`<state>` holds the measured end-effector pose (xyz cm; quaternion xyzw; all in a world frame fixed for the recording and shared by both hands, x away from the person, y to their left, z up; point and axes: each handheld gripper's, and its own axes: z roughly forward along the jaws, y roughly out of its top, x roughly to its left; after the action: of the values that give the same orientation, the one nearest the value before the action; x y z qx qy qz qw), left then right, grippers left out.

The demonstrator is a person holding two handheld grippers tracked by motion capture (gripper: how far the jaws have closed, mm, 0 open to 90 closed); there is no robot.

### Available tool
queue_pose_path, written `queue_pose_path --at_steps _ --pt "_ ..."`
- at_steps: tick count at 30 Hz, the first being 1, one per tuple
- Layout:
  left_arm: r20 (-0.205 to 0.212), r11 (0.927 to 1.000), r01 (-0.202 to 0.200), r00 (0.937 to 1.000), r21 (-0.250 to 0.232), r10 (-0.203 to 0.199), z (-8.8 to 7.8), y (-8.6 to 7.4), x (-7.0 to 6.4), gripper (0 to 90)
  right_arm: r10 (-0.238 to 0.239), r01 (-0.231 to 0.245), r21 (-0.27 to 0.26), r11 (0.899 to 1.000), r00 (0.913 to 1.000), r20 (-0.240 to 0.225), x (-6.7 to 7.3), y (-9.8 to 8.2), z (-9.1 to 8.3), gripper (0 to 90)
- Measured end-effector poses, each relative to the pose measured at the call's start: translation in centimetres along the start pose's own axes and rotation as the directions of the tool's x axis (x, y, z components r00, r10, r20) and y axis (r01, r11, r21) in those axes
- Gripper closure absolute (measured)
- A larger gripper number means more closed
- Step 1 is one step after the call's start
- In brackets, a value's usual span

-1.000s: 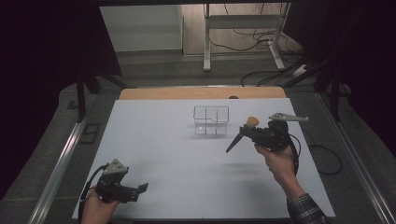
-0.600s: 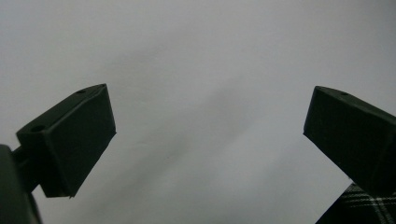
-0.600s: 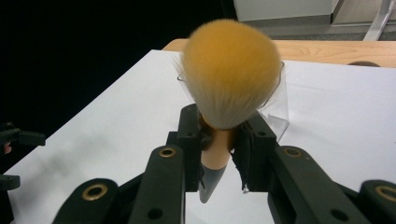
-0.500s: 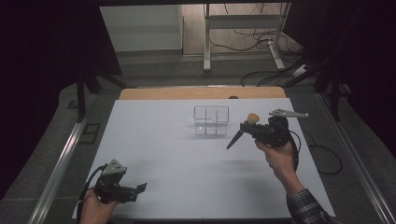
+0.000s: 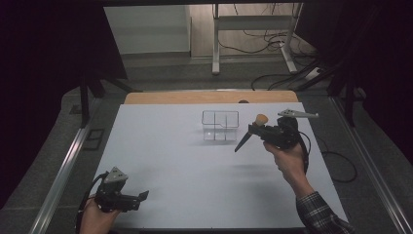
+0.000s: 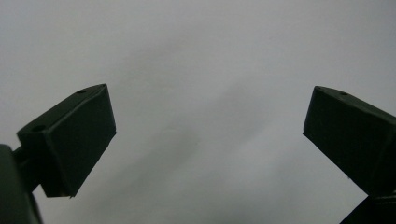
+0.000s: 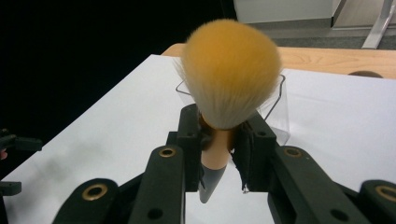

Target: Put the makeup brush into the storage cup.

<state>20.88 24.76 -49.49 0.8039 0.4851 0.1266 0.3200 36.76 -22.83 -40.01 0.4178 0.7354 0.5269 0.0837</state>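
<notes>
The right gripper (image 7: 217, 140) is clenching a makeup brush (image 7: 229, 93) beside the clear organizer (image 5: 220, 126); the left gripper (image 6: 208, 140) is gaping wide, empty.

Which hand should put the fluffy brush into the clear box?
The right. The right gripper is already shut on the brush, close beside the clear box. The left gripper sits open at the table's near edge, far from both.

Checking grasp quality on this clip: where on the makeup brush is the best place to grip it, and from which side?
Best at the narrow collar just under the bristles, jaws closing from either side, as the right gripper does now on the makeup brush. The head flares wide and soft; the handle tapers to a slippery point.
</notes>
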Motion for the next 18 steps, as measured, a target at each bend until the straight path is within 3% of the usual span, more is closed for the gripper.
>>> queue_pose_path --at_steps 10,18 --pt "-0.019 0.9999 -0.004 0.9998 0.016 0.005 0.0 -0.1 0.1 3.1 -0.007 0.008 -0.018 1.0 0.9999 0.008 -0.2 1.3 0.0 73.0" --pt "-0.008 0.9997 -0.003 1.0 0.023 0.003 0.1 -0.1 0.1 3.1 -0.016 0.017 -0.025 1.0 0.9998 0.015 -0.3 2.2 0.1 72.9"
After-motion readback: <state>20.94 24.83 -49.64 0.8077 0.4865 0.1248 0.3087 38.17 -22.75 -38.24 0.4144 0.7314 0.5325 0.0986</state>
